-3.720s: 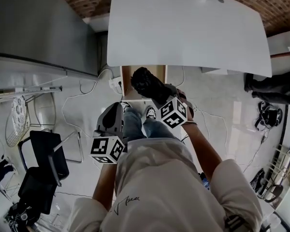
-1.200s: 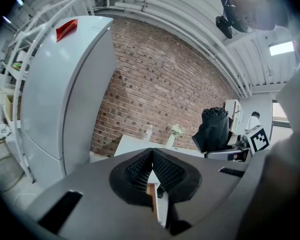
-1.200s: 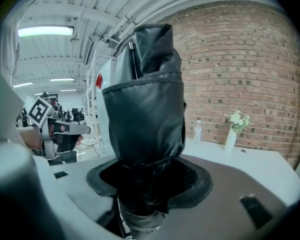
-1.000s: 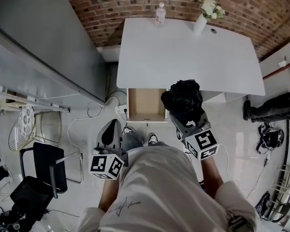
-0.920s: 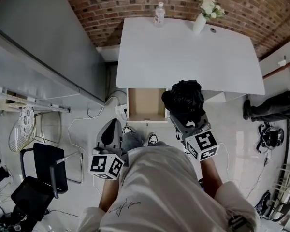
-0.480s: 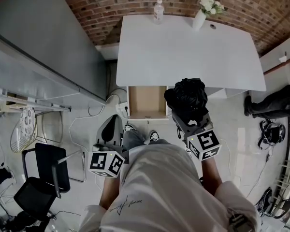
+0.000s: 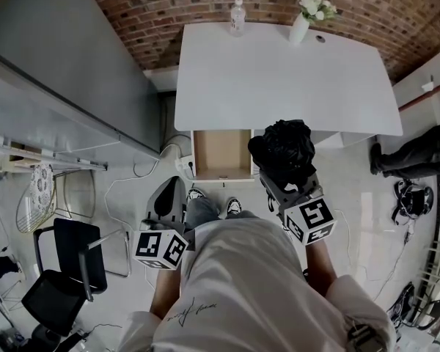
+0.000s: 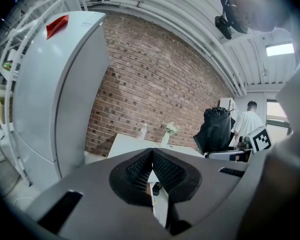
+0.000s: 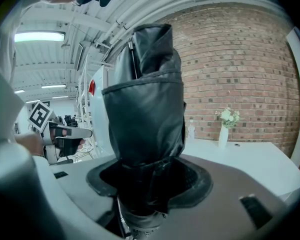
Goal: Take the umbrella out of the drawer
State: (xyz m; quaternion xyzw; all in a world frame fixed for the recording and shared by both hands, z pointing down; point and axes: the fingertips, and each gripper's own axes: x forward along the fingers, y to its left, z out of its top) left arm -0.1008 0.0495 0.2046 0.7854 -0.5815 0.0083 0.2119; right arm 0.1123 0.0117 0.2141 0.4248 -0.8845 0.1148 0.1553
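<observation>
1. Head view: the folded black umbrella (image 7: 282,147) is out of the drawer (image 7: 221,152). The right gripper (image 7: 279,178) holds it up just to the right of the open drawer, by the near edge of the white desk (image 7: 279,72).
2. Right gripper view: the fingers (image 9: 197,181) are clamped round the umbrella's lower end. The wrapped canopy stands up above them, slightly bulged, with a band crossing it partway up.
3. Handling, as a judgement: it is probably light, with a stiff shaft inside and loose, slick fabric outside. A hold on the cloth alone could slide or bunch. The firm core low down, where the fingers sit, looks the safer place. Most of its length rises above the grip, so it may tip if the hold slackens.
4. Left gripper (image 8: 151,173): its fingers (image 8: 171,170) are pressed together with nothing between them. It hangs low on the left, apart from both drawer and umbrella.
5. Containers: the drawer stands pulled out under the desk top, and the part that shows is bare brown board with no contents visible. At the desk's far edge a white vase (image 7: 299,28) holds pale flowers (image 7: 308,2). A clear bottle (image 7: 237,17) stands to its left, and its fill cannot be told.
6. The removal looks done; setting the umbrella down would be what remains.
</observation>
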